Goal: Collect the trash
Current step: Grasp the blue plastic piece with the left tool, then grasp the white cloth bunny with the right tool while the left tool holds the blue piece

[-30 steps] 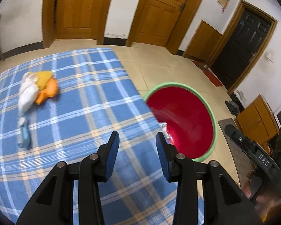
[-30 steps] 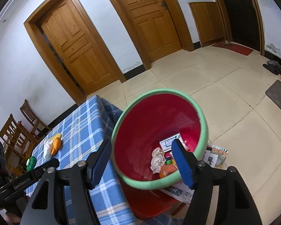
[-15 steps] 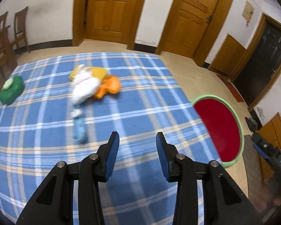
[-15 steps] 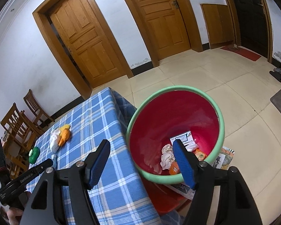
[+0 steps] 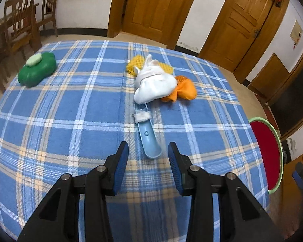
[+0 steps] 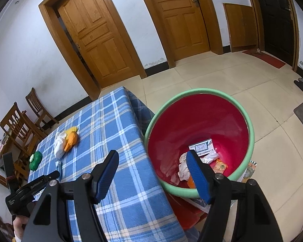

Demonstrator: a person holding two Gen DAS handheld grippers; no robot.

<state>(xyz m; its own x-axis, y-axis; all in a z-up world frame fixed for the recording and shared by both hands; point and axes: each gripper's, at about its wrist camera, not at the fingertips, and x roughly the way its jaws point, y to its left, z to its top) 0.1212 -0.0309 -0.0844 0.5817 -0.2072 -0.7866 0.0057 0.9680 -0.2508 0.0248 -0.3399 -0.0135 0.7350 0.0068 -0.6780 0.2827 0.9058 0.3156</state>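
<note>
Left gripper (image 5: 148, 154) jaws apart over blue scoop (image 5: 149, 139); bin (image 6: 200, 139) beside table.

Left wrist view looks steeply down over the table (image 5: 50, 121), close above the cloth. Right wrist view looks down from beside the table edge into the red bin (image 6: 192, 121). Both views share the blue plaid tabletop and the bin.
</note>
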